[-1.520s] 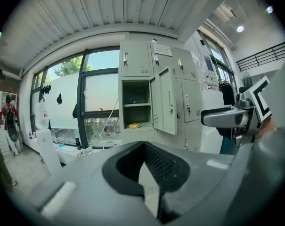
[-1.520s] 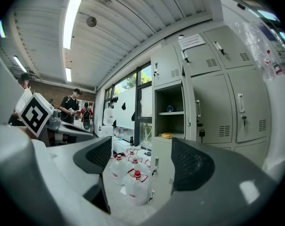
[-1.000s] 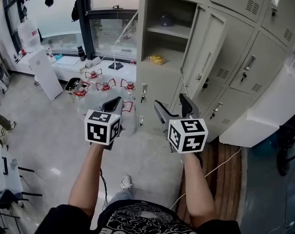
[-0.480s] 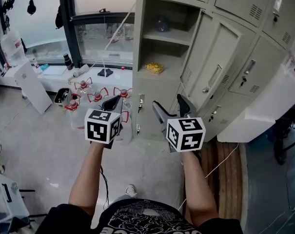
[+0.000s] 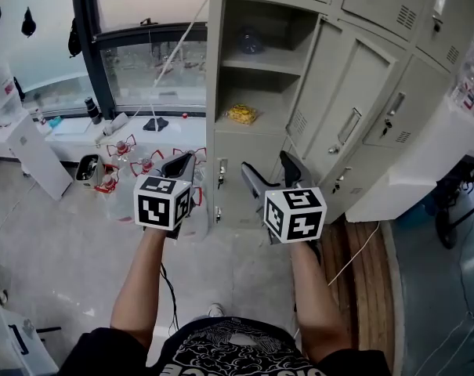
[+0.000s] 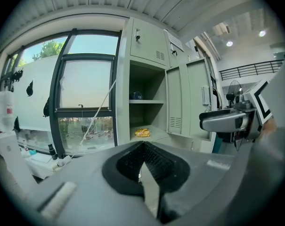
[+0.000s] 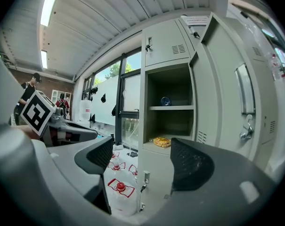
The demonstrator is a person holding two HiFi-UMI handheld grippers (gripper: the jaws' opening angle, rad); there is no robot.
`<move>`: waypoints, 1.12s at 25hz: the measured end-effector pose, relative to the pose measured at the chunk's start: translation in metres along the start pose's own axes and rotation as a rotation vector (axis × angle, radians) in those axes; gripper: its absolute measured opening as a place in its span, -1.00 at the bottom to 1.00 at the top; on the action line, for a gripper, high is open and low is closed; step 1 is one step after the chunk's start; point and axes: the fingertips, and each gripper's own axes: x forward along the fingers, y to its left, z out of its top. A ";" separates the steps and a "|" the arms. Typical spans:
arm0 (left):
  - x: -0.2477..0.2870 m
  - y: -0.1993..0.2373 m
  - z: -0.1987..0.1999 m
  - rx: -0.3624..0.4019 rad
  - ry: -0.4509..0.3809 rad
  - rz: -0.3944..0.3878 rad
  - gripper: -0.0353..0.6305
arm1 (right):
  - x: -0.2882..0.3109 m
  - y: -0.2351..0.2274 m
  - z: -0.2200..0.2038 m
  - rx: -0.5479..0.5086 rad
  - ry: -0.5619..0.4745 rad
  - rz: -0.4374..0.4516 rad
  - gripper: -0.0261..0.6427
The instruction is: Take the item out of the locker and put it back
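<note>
Two grippers: left gripper has its jaws pressed together on nothing; right gripper has its jaws wide apart, nothing between them.
Item: yellow snack packet lies on the lower shelf of the open locker, well apart from both grippers, ahead of and above them.
Upper shelf: small blue object.
Change: over the last second the locker has drifted left and lower in the head view; both grippers keep their pose.
Room: locker door is swung open to the right; bare shelf on both sides of the packet; water jugs stand on the floor left of the locker base.
</note>
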 end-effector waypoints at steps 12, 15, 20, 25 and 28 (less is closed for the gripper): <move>0.011 0.015 -0.009 -0.007 0.008 -0.036 -0.89 | 0.015 0.005 -0.011 0.015 0.022 -0.032 0.23; 0.012 0.015 -0.010 -0.009 0.010 -0.039 -0.89 | 0.017 0.006 -0.013 0.020 0.025 -0.033 0.22; 0.014 0.017 -0.009 0.002 0.008 -0.045 -0.89 | 0.023 0.005 -0.012 0.030 0.017 -0.035 0.22; 0.018 0.025 -0.011 0.001 0.008 -0.033 -0.89 | 0.032 0.003 -0.014 0.032 0.013 -0.033 0.21; 0.023 0.029 -0.012 0.002 0.012 -0.029 -0.89 | 0.041 -0.001 -0.016 0.035 0.014 -0.031 0.19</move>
